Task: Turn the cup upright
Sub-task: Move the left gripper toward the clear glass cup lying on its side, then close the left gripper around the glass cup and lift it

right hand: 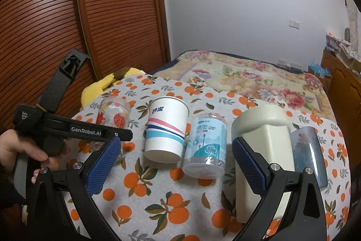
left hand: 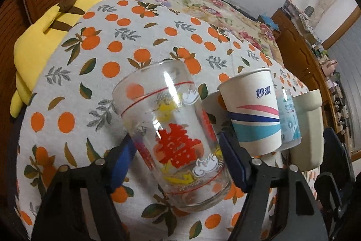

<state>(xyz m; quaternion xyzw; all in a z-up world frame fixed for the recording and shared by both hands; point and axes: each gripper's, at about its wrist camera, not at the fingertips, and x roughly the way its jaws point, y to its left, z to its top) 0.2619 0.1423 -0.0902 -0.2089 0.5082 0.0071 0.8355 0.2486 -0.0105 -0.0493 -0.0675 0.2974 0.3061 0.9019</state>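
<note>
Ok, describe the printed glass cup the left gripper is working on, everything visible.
The glass cup is a clear tumbler printed with a large red double-happiness character, yellow and white cloud motifs, and thin red rings near both ends. Its thick base faces the camera and its mouth points away, so it appears tilted rather than standing. It sits between the blue pads of the left gripper, which seem to press its sides, above the orange-patterned cloth. The paper cup stands just to its right.
</note>
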